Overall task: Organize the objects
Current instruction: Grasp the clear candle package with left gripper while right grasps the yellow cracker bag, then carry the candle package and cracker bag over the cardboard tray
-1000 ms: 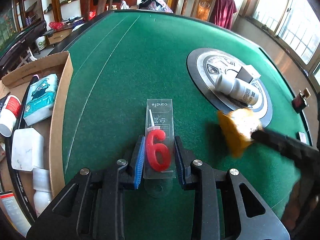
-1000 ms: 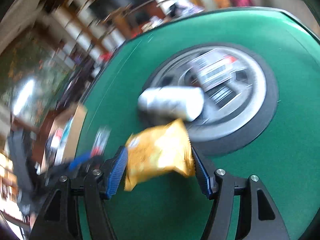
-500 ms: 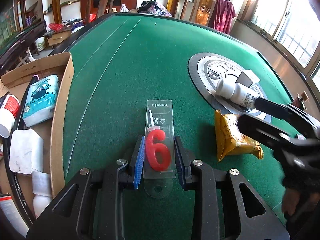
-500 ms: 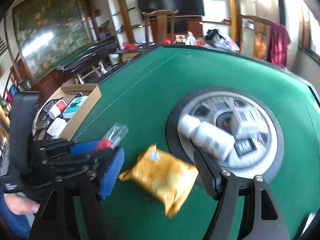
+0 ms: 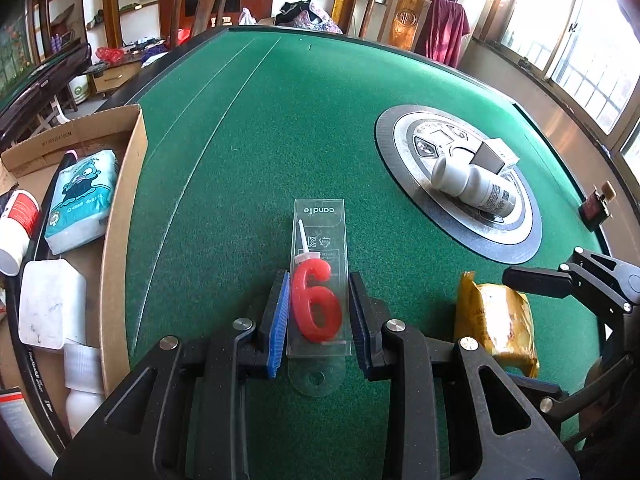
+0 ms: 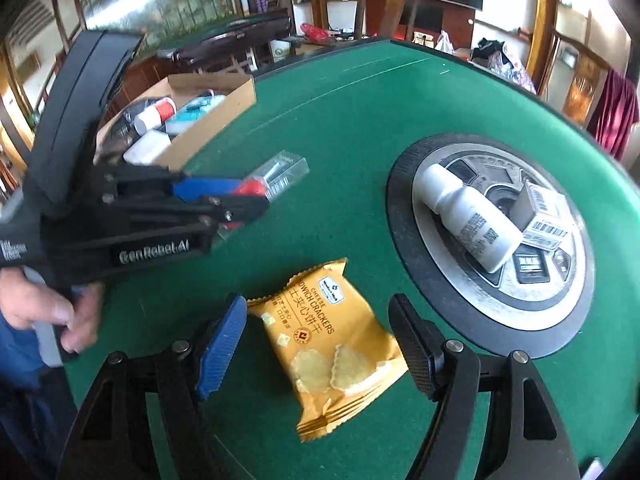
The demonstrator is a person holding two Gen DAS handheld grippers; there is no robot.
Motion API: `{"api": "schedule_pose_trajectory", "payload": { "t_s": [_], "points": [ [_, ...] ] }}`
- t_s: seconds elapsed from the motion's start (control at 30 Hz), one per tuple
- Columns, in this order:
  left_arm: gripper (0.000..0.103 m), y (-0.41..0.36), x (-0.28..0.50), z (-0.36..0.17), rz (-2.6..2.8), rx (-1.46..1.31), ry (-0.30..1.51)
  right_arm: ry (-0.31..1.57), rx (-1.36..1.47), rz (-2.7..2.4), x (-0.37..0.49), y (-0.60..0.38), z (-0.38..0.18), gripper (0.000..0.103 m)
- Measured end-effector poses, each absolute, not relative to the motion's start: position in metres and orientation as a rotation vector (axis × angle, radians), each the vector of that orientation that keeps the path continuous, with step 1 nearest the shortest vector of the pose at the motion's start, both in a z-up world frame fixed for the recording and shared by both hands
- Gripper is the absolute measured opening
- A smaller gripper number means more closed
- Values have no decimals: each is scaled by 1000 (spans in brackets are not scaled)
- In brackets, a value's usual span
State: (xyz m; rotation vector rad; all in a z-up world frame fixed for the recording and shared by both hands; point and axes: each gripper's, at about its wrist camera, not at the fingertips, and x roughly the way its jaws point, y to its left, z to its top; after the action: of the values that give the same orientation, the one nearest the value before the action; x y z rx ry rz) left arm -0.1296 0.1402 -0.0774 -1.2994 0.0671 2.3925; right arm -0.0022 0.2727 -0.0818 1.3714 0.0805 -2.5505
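Left gripper (image 5: 318, 312) pinches the stiff, slick candle box (image 5: 319, 280) by its sides; right gripper (image 6: 316, 344) gapes around the light, crushable cracker pack (image 6: 328, 344), best squeezed gently mid-bag.

Strong daylight pours through the tall glass windows (image 5: 576, 40) far right of the fingers, blown out white. The green felt table (image 5: 280, 128) is evenly bright, its shadows soft. Both views are sharp in the middle; edges bow and darken toward black corners.
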Motion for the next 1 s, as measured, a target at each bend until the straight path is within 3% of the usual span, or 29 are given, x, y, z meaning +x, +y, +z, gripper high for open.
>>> {"api": "schedule_pose_trajectory", "payload": {
  "t_s": [0.27, 0.37, 0.43, 0.53, 0.77, 1.0],
  "points": [
    [28, 141, -128, -77, 2399, -1290, 92, 151, 1386, -2549, -5, 270, -94, 73],
    [28, 143, -126, -78, 2407, -1275, 114, 49, 1338, -2568, -8, 279, -95, 47],
    [28, 142, -126, -78, 2407, -1269, 100, 15, 1350, -2583, -10, 280, -96, 44],
    [27, 140, -128, -78, 2399, -1268, 73, -12, 1345, -2631, -10, 279, -90, 44],
    [27, 139, -124, -73, 2421, -1227, 71, -269, 1196, -2831, -5, 297, -65, 44],
    [27, 143, -113, -61, 2495, -1110, 131, -347, 1115, -2864, -1, 295, -54, 44]
  ]
}}
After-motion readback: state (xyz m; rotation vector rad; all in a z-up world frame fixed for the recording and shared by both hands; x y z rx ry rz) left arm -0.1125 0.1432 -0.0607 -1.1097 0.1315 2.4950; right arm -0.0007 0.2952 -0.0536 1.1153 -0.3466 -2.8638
